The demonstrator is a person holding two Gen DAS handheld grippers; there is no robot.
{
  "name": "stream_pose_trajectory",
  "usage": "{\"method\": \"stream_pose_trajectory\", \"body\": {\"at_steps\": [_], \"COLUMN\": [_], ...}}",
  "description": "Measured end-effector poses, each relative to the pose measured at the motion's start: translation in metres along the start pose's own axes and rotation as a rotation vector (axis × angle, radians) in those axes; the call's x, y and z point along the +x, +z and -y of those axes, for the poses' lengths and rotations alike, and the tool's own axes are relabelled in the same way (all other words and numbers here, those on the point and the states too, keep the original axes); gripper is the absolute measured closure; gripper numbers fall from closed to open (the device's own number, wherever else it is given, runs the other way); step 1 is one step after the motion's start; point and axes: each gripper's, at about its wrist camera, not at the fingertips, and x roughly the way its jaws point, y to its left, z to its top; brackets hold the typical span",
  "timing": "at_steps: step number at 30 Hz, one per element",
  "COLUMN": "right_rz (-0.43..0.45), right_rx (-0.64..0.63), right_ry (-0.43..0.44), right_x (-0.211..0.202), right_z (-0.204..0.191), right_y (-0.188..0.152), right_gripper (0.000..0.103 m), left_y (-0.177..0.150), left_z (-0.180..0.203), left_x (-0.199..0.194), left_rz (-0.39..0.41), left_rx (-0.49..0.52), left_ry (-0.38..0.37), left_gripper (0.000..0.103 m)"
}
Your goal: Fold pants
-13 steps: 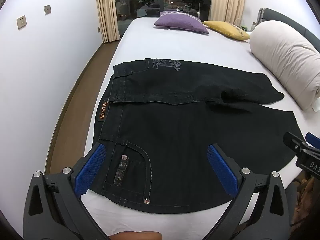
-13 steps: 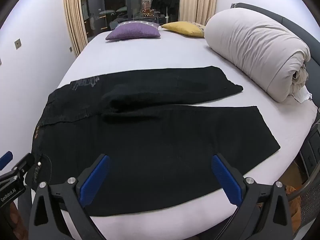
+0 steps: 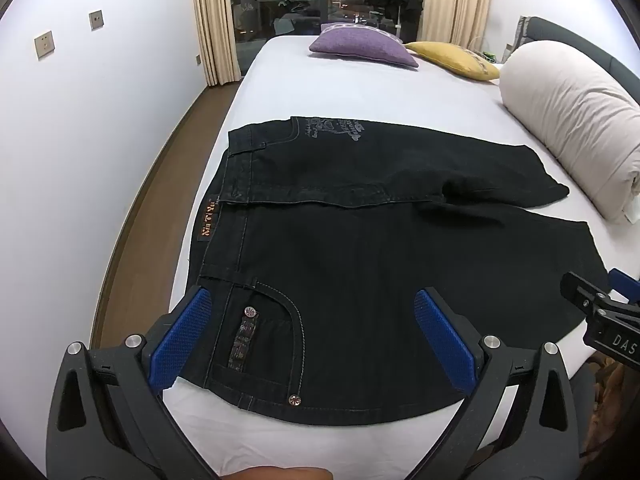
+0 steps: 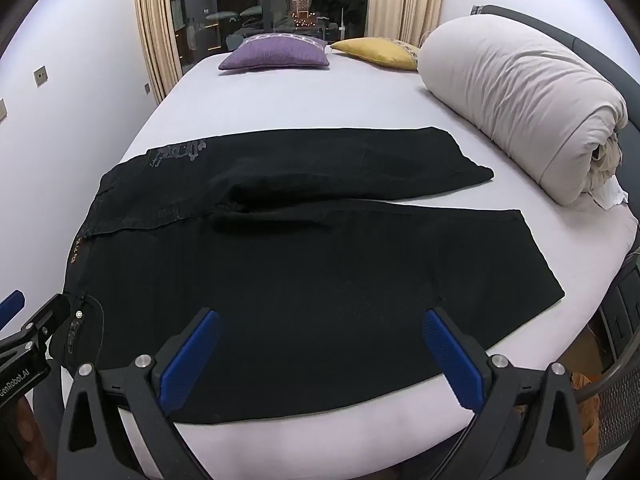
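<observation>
Black denim pants (image 3: 360, 280) lay flat on the bed (image 3: 360, 92), limp yet heavy; left gripper (image 3: 312, 340) and right gripper (image 4: 320, 356) gaped wide, empty, best biting the near waistband and hem.

Black denim pants (image 3: 360, 280) lie spread flat across the near part of the white bed (image 3: 340, 80), waistband at the left, legs running right. The far leg ends short of the near one, its hem angled. A tan label sits on the waistband; a rivet-trimmed pocket shows near left, grey embroidery on the far hip.
</observation>
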Motion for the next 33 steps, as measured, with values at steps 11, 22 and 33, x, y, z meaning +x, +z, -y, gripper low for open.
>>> {"method": "stream_pose_trajectory", "body": {"at_steps": [11, 22, 33], "right_rz": [-0.010, -0.012, -0.013], "right_rx": [0.001, -0.003, -0.003], "right_ry": [0.005, 0.007, 0.008], "right_x": [0.0010, 0.0004, 0.0003], "right_z": [-0.0039, -0.0056, -0.0057], "right_y": [-0.0002, -0.0014, -0.0007], "right_gripper": [0.000, 0.000, 0.000], "left_y": [-0.0020, -0.0014, -0.0014], "left_z": [-0.0004, -0.0047, -0.0042], "left_x": [0.0011, 0.0042, 0.0043], "left_rz": [-0.002, -0.003, -0.003], "left_rx": [0.002, 0.002, 0.002], "left_ry": [0.001, 0.002, 0.003], "left_gripper": [0.000, 0.000, 0.000]}}
